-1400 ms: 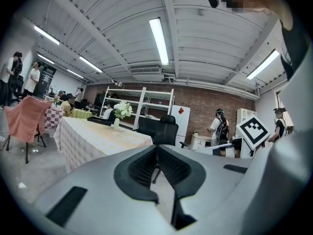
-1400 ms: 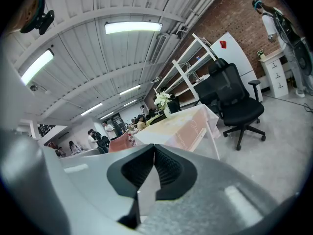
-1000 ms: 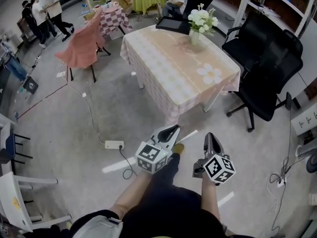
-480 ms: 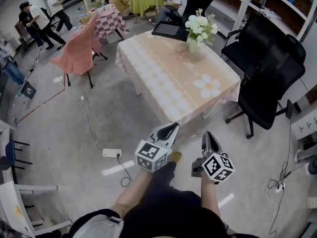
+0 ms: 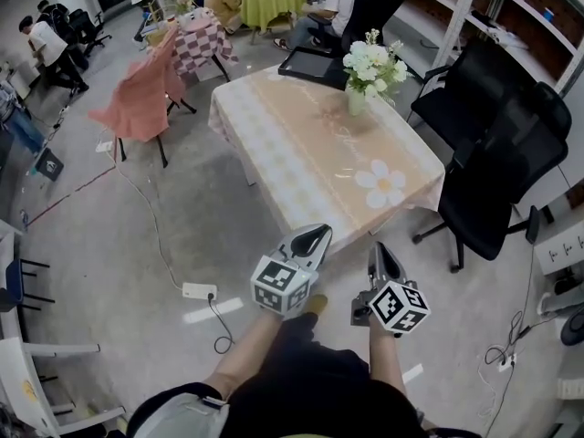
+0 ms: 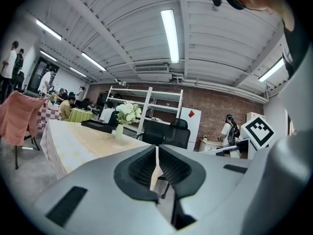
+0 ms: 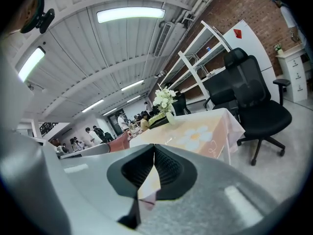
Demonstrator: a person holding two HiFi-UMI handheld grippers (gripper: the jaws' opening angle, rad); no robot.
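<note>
- Head view: my left gripper (image 5: 315,234) and right gripper (image 5: 377,249) are held side by side in front of me. Both point at the near end of the table (image 5: 292,130). They are near it but touch nothing.
- Left gripper view: my fingers are pressed together at the tips, with nothing pinched between them. Only the room shows through the slit below the tips.
- Right gripper view: same entry. The tips meet, the gripper is empty, and the table lies ahead.
- Tablecloth (image 5: 306,210): peach check with a daisy print (image 5: 383,181). It covers the whole top and hangs down over the edges. I judge it soft, light and quick to bunch or slide on the top. The place to take hold is the hanging hem at the near corner, with one fold nipped between the pads.
- Vase (image 5: 356,101): stands upright on the far half of the table, with white flowers (image 5: 371,57) in it, just beside a black tray (image 5: 313,65). I judge it smooth, breakable and top-heavy under the bouquet. Grip it low on the body, never by the stems. Any tug on the cloth would carry it along.
- Surroundings: black office chairs (image 5: 497,167) stand close at the table's right side. A pink-draped chair (image 5: 137,94) stands well apart to the left. A power strip (image 5: 198,291) lies on the floor.
</note>
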